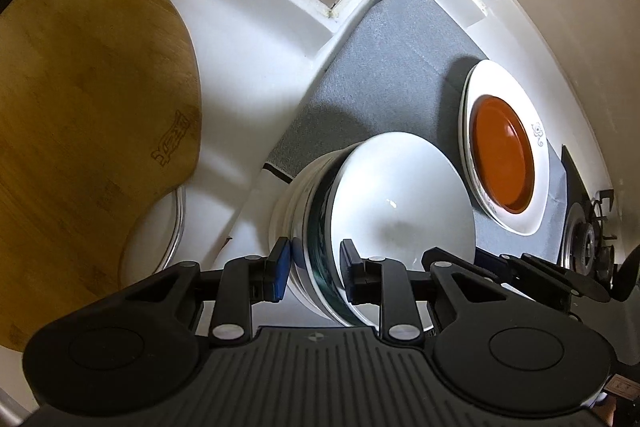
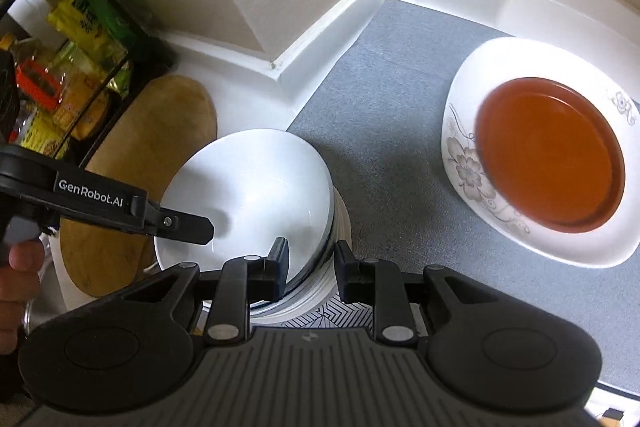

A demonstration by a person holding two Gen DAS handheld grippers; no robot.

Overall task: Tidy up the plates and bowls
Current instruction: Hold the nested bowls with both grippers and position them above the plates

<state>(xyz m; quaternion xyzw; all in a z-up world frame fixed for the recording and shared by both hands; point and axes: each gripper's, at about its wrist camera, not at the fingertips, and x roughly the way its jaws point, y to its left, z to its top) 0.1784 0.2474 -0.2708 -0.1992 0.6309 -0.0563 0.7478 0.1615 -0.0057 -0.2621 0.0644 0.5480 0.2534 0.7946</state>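
A stack of bowls, a plain white one on top over a dark-rimmed one and ribbed white ones, stands at the left edge of a grey mat. My left gripper is shut on the stack's near rim, one pad outside and one inside the top bowl. My right gripper clamps the opposite rim of the stack of bowls the same way. To the right on the mat lies a white flowered plate with an orange plate on it.
A wooden cutting board lies left of the stack, over a glass rim. A black rack with food packets stands at the far left. White wall ledges close the back. A stove burner sits at the right.
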